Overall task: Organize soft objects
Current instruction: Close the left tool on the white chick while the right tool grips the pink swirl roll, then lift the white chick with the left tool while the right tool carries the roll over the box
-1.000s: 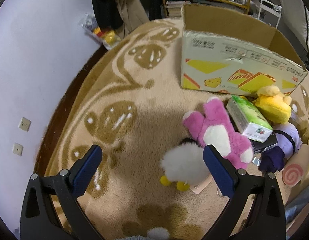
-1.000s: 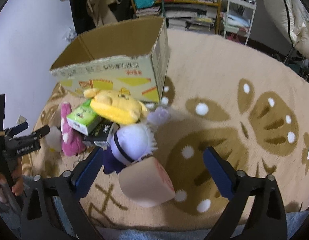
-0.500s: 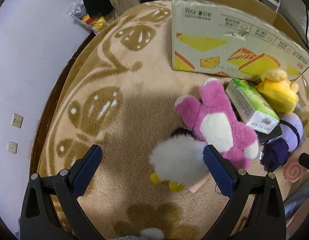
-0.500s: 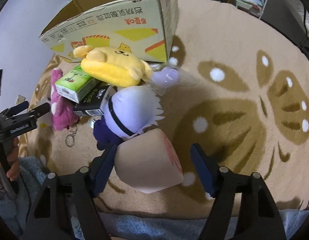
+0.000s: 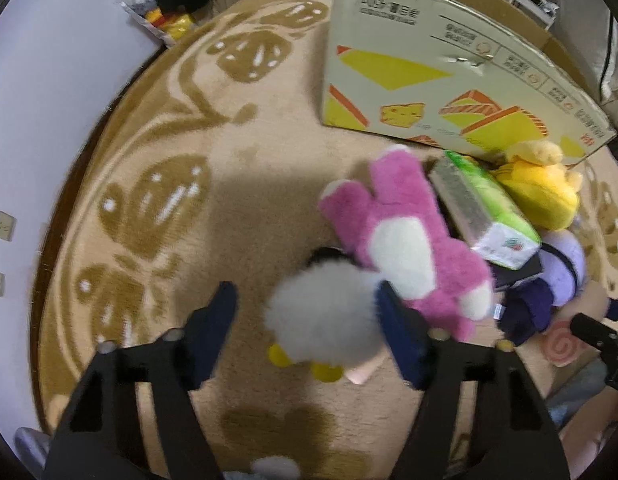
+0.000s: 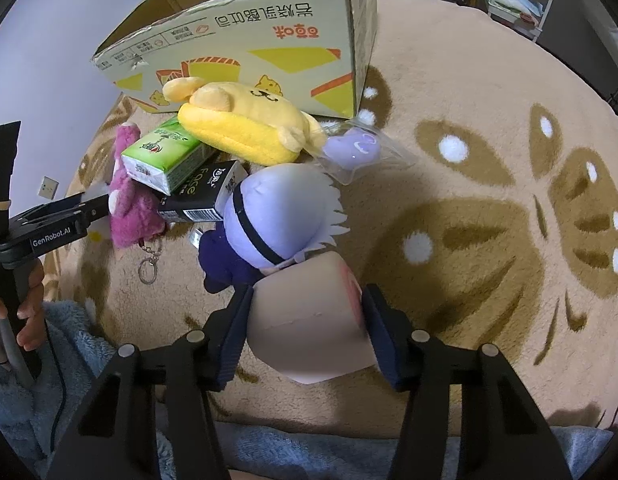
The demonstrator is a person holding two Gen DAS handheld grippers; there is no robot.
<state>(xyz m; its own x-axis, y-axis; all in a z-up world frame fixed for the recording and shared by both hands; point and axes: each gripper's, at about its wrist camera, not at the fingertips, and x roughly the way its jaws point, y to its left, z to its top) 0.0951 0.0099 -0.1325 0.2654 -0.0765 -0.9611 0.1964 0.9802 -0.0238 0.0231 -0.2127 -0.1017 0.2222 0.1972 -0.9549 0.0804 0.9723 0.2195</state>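
My left gripper [image 5: 307,308] points down over a fluffy white toy with yellow feet [image 5: 321,324] on the rug. Its jaws are closing; the right finger touches the fluff while a gap remains at the left finger. My right gripper [image 6: 305,316] has a beige roll-cake plush [image 6: 309,328] between its closing jaws, and both pads lie against its sides. Just beyond lie a purple-headed doll [image 6: 277,216], a pink bear plush [image 5: 405,248], a yellow dog plush [image 6: 245,124] and a small purple toy in a clear bag [image 6: 357,148].
An open cardboard box [image 5: 429,60] stands behind the pile on the patterned beige rug [image 5: 181,208]. A green tissue pack [image 6: 165,156] and a black carton [image 6: 205,196] lie among the plush toys. A keyring [image 6: 149,268] hangs from the pink bear. A white wall runs along the left.
Both grippers sank toward the rug and their jaws narrowed. The right jaws came in onto the roll-cake plush; the left jaws drew in around the white toy.
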